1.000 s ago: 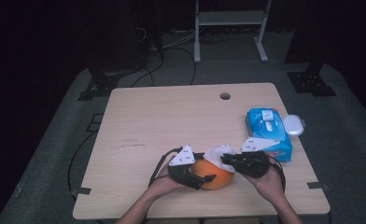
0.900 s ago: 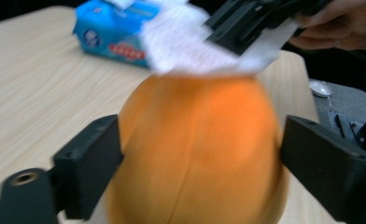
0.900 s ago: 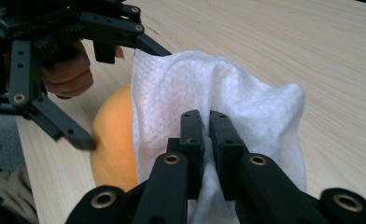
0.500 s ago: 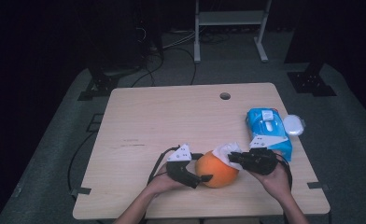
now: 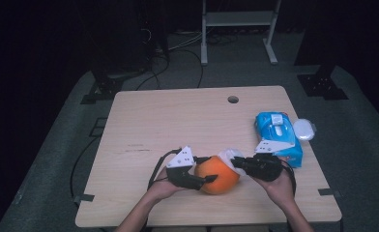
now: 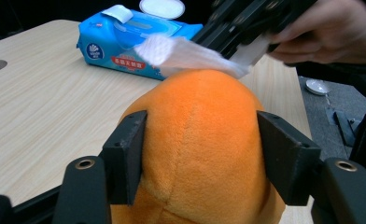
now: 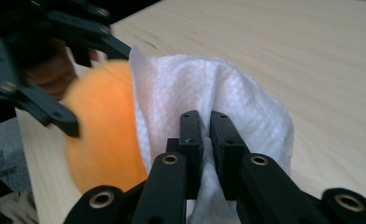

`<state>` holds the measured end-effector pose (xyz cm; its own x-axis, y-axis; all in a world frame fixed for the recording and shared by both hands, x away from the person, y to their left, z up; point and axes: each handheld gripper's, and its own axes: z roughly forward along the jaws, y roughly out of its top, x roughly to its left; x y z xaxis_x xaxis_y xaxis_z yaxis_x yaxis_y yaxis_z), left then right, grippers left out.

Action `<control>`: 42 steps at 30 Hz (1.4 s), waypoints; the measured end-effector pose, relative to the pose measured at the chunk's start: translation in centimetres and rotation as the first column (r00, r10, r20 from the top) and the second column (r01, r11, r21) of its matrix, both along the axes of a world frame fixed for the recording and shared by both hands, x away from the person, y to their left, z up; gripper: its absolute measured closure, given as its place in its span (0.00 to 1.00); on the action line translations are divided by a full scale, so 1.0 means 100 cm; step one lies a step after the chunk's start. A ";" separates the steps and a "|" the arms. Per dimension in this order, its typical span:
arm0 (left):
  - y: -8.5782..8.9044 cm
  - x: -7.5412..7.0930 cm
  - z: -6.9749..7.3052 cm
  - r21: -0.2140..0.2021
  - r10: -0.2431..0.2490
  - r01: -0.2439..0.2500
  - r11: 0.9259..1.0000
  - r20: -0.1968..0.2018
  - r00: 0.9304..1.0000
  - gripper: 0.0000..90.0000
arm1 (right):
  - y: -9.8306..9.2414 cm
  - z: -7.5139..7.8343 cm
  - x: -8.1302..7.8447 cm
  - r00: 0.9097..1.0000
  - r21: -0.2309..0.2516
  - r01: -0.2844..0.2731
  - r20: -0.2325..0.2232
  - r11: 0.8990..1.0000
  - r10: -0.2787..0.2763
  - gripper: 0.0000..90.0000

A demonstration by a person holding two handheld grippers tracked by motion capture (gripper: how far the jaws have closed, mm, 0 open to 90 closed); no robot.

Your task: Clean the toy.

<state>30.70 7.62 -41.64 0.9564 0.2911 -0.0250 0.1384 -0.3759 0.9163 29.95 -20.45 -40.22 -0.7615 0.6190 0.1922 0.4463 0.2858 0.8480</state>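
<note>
An orange plush ball [image 5: 218,174] rests on the table near its front edge. My left gripper [image 5: 206,169] reaches in from the left. Its jaws have just been closing, and in the left gripper view both pads press the sides of the ball [image 6: 200,140]. My right gripper [image 5: 236,163] comes from the right, shut on a white wipe [image 5: 228,155]. The wipe [image 6: 186,53] lies against the ball's top. In the right gripper view the wipe [image 7: 246,102] bunches around the shut jaws of the right gripper [image 7: 204,116], with the ball [image 7: 104,126] to the left.
A blue pack of wipes [image 5: 278,137] lies at the right edge of the wooden table [image 5: 178,121], with a round white lid [image 5: 304,129] beside it. A cable hole [image 5: 233,99] is at the back. A metal stand's legs rise behind the table.
The left gripper's jaws have narrowed onto the orange plush ball. The right gripper has stayed shut on the wipe at the ball's top.
</note>
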 end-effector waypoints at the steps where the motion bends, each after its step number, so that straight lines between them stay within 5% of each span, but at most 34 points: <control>1: -0.002 0.000 0.000 -0.002 0.002 -0.002 1.000 0.001 1.000 0.39 | 0.003 0.005 -0.003 1.000 0.015 -0.015 0.016 1.000 0.015 0.92; 4: -0.009 -0.001 -0.002 -0.002 0.000 0.000 1.000 0.006 1.000 0.33 | 0.016 0.018 -0.011 0.996 0.054 -0.082 0.044 0.995 0.079 0.92; 7: -0.007 0.001 -0.001 0.010 -0.002 0.002 1.000 0.003 1.000 0.21 | 0.028 0.018 -0.014 0.992 -0.017 -0.098 0.072 0.995 0.099 0.92; 11: -0.002 0.009 -0.008 -0.002 0.007 -0.007 1.000 -0.067 0.998 0.09 | 0.019 0.007 -0.009 0.995 -0.023 -0.092 0.031 0.995 0.093 0.93; 15: -0.004 0.015 -0.021 -0.046 -0.024 0.018 0.999 -0.134 0.991 0.08 | 0.004 0.006 -0.006 0.998 -0.019 -0.058 0.018 0.998 0.058 0.93; 17: -0.008 0.013 -0.025 -0.025 -0.033 0.030 0.999 -0.111 0.993 0.09 | 0.002 0.004 -0.004 0.999 -0.015 -0.044 0.011 0.999 0.044 0.92; 19: -0.008 0.011 -0.025 -0.021 -0.028 0.026 0.999 -0.097 0.995 0.22 | -0.001 0.003 -0.002 0.999 -0.009 -0.037 0.004 0.999 0.037 0.92; 24: -0.006 0.002 -0.002 0.028 0.011 -0.010 1.000 -0.037 0.999 0.38 | -0.003 0.005 -0.002 1.000 0.033 -0.021 0.010 0.999 0.021 0.92; 27: -0.001 0.001 0.007 0.029 0.023 -0.022 0.999 -0.020 1.000 0.39 | -0.001 0.004 -0.003 1.000 0.025 -0.015 0.014 1.000 0.014 0.92; 29: 0.003 0.002 0.010 0.081 0.057 -0.056 0.995 -0.005 0.998 0.40 | 0.007 0.003 -0.004 1.000 0.027 -0.025 0.009 0.999 0.025 0.93; 33: 0.003 0.002 0.005 0.072 0.069 -0.067 0.995 -0.024 0.997 0.40 | 0.023 0.011 -0.012 0.997 -0.023 -0.041 0.065 0.999 0.043 0.93; 36: -0.001 0.001 0.004 0.064 0.097 -0.095 0.993 -0.030 0.995 0.39 | 0.023 0.019 -0.016 0.994 0.047 -0.085 0.076 0.995 0.081 0.93; 42: -0.005 -0.001 0.004 0.053 0.068 -0.065 0.996 -0.047 0.997 0.33 | 0.015 0.012 -0.009 0.997 0.037 -0.047 0.056 0.998 0.045 0.93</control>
